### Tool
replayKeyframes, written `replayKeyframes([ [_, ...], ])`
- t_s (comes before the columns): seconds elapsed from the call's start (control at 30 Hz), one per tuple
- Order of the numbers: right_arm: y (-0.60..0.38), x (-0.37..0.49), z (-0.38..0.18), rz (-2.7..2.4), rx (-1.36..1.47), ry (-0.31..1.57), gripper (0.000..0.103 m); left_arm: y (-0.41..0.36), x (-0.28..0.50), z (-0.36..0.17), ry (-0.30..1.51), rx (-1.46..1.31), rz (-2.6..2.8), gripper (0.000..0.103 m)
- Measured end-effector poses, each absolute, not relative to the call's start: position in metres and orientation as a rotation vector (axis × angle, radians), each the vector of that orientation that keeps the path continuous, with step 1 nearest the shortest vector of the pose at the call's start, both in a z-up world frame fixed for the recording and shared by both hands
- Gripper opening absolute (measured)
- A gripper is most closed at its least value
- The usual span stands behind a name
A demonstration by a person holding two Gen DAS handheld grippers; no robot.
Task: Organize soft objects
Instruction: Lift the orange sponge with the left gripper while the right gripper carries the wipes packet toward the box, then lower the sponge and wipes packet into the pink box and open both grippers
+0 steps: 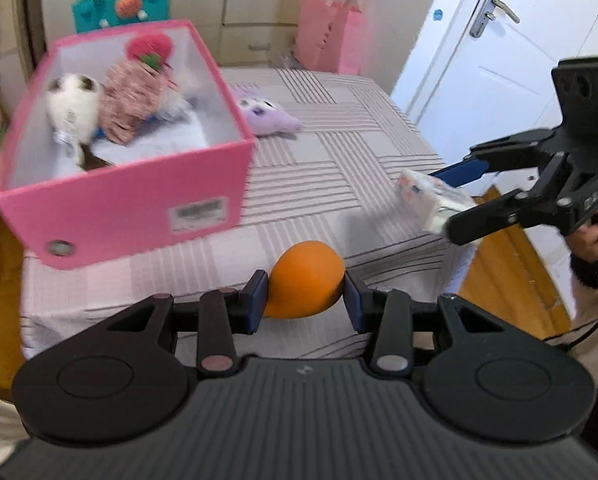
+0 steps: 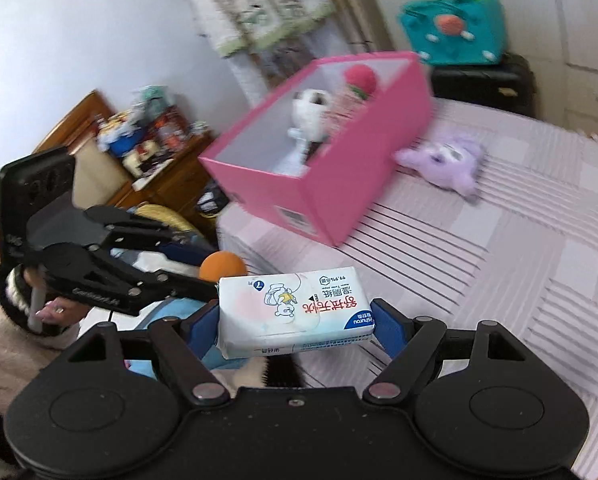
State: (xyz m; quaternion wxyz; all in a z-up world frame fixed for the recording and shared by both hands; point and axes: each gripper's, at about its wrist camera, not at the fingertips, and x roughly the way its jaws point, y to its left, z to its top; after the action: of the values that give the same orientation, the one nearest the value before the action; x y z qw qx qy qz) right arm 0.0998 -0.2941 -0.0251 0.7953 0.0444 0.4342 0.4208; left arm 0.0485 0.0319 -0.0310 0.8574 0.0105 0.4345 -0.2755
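My left gripper (image 1: 305, 300) is shut on an orange soft ball (image 1: 305, 282), held above the near edge of the bed; the ball also shows in the right wrist view (image 2: 223, 265). My right gripper (image 2: 297, 320) is shut on a white pack of wet wipes (image 2: 295, 306), held over the bed's corner; the pack also shows in the left wrist view (image 1: 433, 200). A pink box (image 1: 131, 204) on the bed holds a white plush (image 1: 73, 108), a pink striped plush (image 1: 129, 100) and a red plush (image 1: 149, 46). A purple plush (image 1: 265, 116) lies on the bed beside the box.
The bed has a pink-and-grey striped cover (image 1: 339, 152). A teal bag (image 1: 121, 2) and a pink bag (image 1: 331, 38) stand behind it. A white door (image 1: 499, 60) is at the right. A cluttered wooden nightstand (image 2: 155, 160) is beside the bed.
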Motion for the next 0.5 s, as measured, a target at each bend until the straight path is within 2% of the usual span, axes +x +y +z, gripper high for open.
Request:
replayKeyframes([
  [0.23,-0.257,0.109,0.005,0.953,0.003,0.812,0.083,0.067,0.043,0.000,0.729,-0.002,-0.504,0.039],
  [0.5,-0.206,0.131,0.011,0.904,-0.197,0.620,0.083,0.102,0.083,0.010,0.632,-0.096,-0.451,0.040],
])
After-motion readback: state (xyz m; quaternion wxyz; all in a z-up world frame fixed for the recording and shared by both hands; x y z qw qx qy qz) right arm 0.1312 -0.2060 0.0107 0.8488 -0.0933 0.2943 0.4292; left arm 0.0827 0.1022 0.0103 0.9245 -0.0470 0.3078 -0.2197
